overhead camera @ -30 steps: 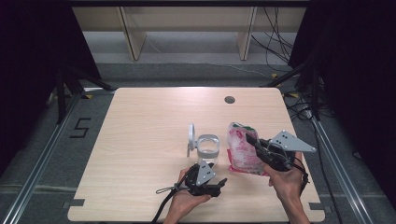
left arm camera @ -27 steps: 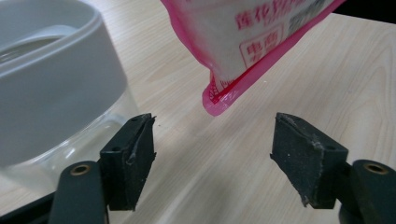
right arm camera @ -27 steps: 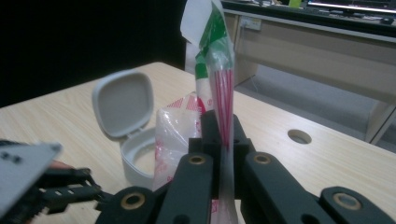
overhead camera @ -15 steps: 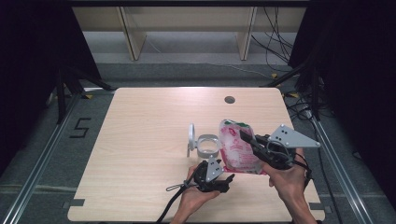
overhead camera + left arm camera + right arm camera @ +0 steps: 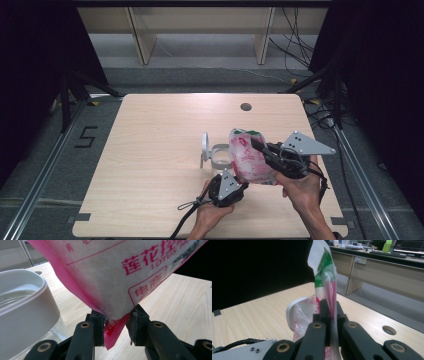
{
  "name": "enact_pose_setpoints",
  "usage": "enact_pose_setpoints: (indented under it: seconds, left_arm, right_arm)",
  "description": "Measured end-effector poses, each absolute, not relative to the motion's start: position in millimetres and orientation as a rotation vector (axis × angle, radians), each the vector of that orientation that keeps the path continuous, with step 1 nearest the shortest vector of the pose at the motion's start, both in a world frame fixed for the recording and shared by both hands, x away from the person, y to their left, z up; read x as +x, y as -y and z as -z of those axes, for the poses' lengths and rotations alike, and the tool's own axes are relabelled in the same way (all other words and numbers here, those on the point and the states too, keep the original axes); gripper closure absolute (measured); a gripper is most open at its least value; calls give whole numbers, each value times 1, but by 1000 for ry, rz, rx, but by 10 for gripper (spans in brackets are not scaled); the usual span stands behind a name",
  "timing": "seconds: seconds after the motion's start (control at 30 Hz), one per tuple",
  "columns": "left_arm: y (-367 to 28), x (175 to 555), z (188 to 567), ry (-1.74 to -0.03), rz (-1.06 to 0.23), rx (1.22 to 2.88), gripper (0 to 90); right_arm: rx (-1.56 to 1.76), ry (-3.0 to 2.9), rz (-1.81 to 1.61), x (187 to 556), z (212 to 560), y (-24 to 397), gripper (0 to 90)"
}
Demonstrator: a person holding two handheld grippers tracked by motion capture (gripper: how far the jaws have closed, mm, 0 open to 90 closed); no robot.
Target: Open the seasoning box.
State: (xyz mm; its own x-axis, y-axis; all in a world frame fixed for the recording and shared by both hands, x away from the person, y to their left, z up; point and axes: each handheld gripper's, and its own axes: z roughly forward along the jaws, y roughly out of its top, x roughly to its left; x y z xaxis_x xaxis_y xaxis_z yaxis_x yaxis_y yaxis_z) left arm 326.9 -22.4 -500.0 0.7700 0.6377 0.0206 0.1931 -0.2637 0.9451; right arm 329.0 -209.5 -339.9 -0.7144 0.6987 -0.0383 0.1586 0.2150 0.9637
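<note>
The right gripper (image 5: 256,143) pinches the pink-printed bag (image 5: 250,157) by its upper edge, lifted above the table (image 5: 150,150). The left gripper (image 5: 116,326), jaws just closing, flanks its bottom corner; contact unclear. Beside it stands a white-rimmed glass jar (image 5: 22,312), well inside the table's edges.

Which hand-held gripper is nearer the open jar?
Left. The left hand-held gripper sits just beside the jar; the right hand-held gripper is beyond the pink bag.

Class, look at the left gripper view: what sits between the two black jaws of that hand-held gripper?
The bottom corner of the pink-and-white plastic pouch sits between the jaws of the left hand-held gripper, which have just been closing on it, as the left gripper view shows.
</note>
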Motion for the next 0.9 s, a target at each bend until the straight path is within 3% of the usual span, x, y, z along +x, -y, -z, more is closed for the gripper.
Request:
enact_pose_setpoints:
  seconds: [0.9]
  left_arm:
    - [37, 334, 500, -686, -453, 1820, 717]
  right_arm:
    - [866, -1935, -1565, 361, 348, 191, 900]
